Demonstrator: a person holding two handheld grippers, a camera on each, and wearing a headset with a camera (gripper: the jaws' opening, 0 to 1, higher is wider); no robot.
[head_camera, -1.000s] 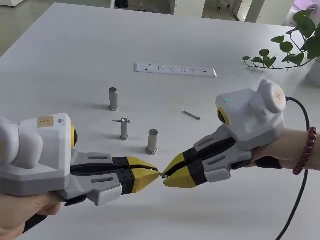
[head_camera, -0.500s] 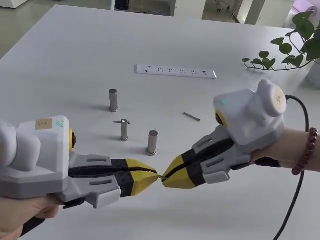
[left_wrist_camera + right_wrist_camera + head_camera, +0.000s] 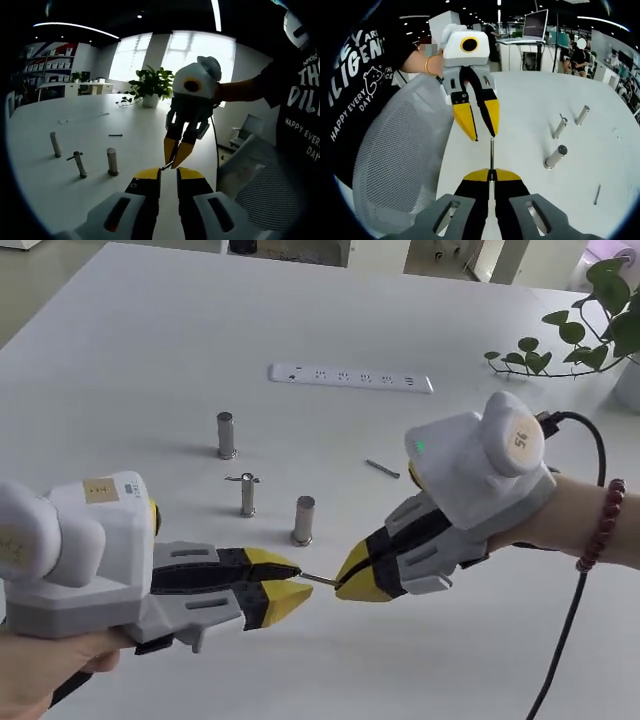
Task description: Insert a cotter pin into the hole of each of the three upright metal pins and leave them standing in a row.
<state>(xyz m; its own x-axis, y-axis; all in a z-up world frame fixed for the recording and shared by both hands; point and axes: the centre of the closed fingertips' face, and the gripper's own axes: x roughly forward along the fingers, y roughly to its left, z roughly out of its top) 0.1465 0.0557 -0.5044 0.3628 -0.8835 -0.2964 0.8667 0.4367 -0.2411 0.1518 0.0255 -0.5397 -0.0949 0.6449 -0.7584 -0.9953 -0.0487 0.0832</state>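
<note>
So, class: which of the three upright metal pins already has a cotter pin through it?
The middle pin of the row: a cotter pin crosses its top. The far pin and the near pin have bare tops.

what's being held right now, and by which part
Right gripper pinches a cotter pin by one end; left gripper is open, holding nothing.

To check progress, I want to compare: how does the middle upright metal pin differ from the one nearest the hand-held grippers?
The middle pin has a cotter pin through its top; the nearest pin has none. The middle pin looks thinner, the nearest pin thicker. Both are grey metal and stand upright on the white table.
</note>
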